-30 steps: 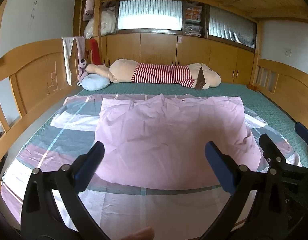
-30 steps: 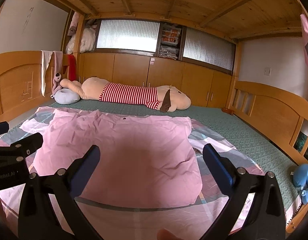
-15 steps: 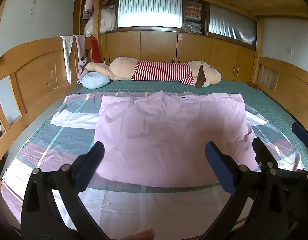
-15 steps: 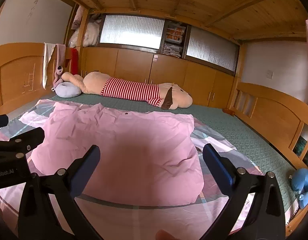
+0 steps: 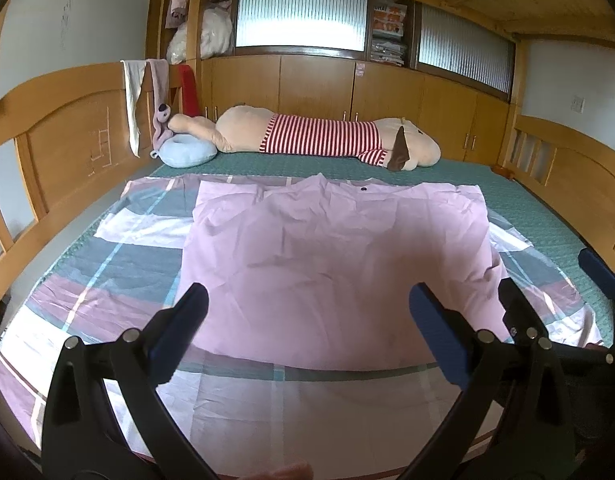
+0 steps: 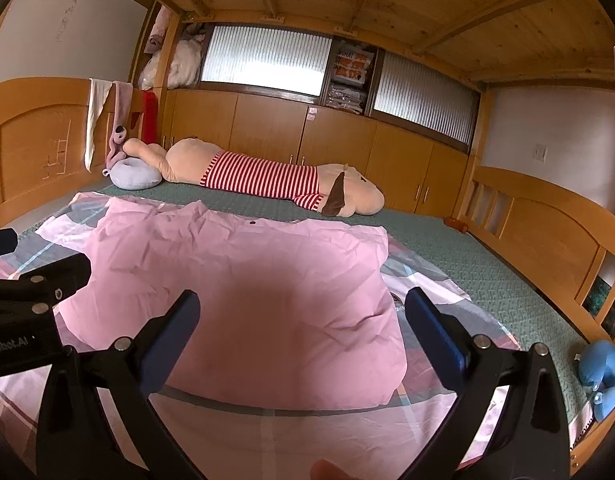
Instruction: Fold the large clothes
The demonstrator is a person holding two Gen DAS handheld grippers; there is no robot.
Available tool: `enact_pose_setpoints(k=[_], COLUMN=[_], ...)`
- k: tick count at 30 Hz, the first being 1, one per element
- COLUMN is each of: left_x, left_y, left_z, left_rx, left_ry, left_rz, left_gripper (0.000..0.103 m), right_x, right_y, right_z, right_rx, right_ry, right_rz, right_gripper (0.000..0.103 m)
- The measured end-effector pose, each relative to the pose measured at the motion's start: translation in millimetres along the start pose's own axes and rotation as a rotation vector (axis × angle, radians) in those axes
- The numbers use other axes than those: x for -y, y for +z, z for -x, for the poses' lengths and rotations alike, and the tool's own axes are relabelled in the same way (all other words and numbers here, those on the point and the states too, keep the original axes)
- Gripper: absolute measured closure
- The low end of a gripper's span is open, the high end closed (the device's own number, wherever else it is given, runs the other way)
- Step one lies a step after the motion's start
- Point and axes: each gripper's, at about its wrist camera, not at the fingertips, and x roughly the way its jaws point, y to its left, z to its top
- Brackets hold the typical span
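A large pink garment (image 5: 331, 264) lies spread flat on a checked sheet (image 5: 119, 256) on the bed; it also shows in the right wrist view (image 6: 247, 300). A small dark button sits near its far edge. My left gripper (image 5: 307, 308) is open and empty, held above the garment's near edge. My right gripper (image 6: 301, 308) is open and empty, also above the near edge, toward the garment's right side. Each gripper shows at the edge of the other's view.
A long plush toy in a striped shirt (image 5: 323, 140) lies along the far side of the bed. A pale blue ring cushion (image 5: 185, 154) sits at the far left. Wooden bed rails (image 5: 63, 148) stand left and right. A blue toy (image 6: 603, 372) lies at the near right.
Both grippers have drifted slightly, so the garment sits a little lower in view. Both jaws stay open and the garment has not moved.
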Motion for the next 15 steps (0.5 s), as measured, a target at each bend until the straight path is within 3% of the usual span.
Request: enact_pose_setpoints(k=[15], left_x=[0], left_y=[-5], left_z=[-11], left_rx=[-0.016], left_ry=[0.036], left_rz=[-0.005], left_gripper=[0.002], right_x=[1], right_y=[-5], right_z=[-8], right_rx=[-0.021], right_ry=[0.003], right_rz=[0.007], right_gripper=[0.001])
